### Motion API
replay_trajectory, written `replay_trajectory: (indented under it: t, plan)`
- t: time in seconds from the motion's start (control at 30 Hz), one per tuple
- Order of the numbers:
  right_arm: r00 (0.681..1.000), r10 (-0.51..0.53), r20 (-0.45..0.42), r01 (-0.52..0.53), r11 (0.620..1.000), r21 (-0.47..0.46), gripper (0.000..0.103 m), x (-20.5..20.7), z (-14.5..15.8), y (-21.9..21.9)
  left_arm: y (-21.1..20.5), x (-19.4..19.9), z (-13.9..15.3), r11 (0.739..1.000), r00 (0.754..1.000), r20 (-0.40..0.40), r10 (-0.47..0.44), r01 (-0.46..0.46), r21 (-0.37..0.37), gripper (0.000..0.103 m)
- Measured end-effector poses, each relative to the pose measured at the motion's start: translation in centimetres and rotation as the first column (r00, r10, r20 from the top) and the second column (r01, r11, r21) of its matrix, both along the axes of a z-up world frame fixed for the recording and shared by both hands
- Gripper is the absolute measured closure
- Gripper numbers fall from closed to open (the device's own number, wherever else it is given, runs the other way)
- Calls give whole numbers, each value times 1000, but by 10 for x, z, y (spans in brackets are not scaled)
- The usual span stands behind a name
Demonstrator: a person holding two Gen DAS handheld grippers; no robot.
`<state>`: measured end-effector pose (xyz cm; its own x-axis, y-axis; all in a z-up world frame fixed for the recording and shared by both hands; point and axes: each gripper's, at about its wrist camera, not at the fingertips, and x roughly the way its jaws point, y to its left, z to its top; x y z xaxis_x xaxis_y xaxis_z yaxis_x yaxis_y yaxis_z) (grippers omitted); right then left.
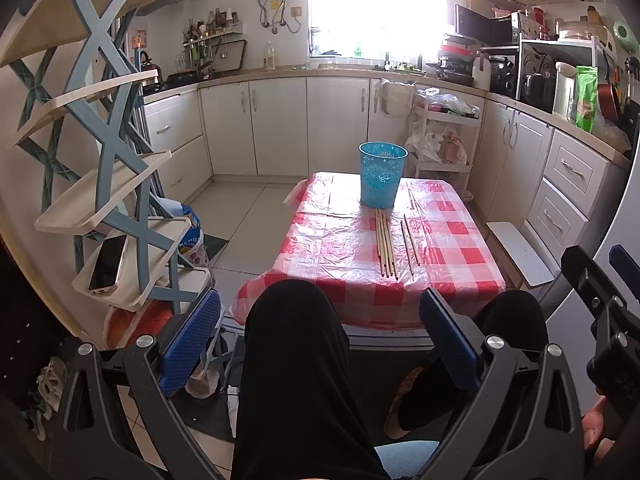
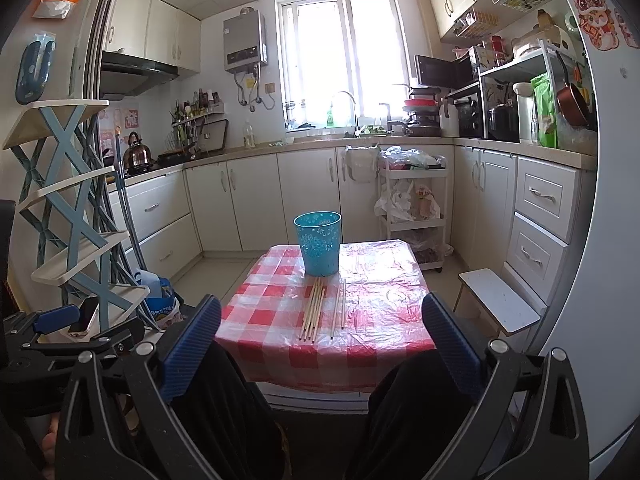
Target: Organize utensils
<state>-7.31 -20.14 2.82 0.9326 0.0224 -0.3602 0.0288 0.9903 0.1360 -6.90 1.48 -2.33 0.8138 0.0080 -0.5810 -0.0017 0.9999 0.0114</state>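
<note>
Room: a kitchen with white cupboards and a bright window at the back.
Counter: a small counter (image 2: pixel 380 320) with a red and white checked cover stands in the middle of the floor.
Bucket: a blue bucket (image 2: pixel 319 242) stands upright at the far side of the cover.
Sticks: thin wooden sticks (image 2: pixel 314 314) lie flat, just in front of the bucket. Most are in one bunch; two sticks (image 2: pixel 339 308) lie a little apart on the right.
Left gripper: the left gripper (image 1: pixel 320 340) has its jaws spread wide and holds nothing.
Right gripper: the right gripper (image 2: pixel 320 340) is wide apart too, and holds nothing.
Where the sticks are: well ahead of both grippers, which hang low over the person's knees.
How to do it well: I think the sticks go in the bucket. Come down from above, pinch a stick near its middle so it does not tip, and do not knock the bucket.
</note>
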Motion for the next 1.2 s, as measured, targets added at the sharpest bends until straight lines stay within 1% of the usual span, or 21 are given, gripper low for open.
replay_trajectory:
  t: [0.23, 0.37, 0.5, 1.2]
  plan:
    - [1000, 1, 4, -1, 1000, -1, 7, -3, 1, -1, 1, -2, 1, 1000, 1000, 11, 0, 0, 2, 7]
    - [1000, 1, 26, 0, 1000, -8, 7, -8, 3, 1, 1, -2, 3, 1000, 1000, 16, 0, 0, 1, 7]
    - [1000, 1, 10, -1, 1000, 5, 7, -7, 1, -2, 1, -2, 3, 1000, 1000, 17, 0, 0, 2, 7]
    - [1000, 4, 11, -4, 1000, 5, 7, -11, 0, -4, 1, -3, 3, 1000, 1000, 18, 0, 0, 1, 7]
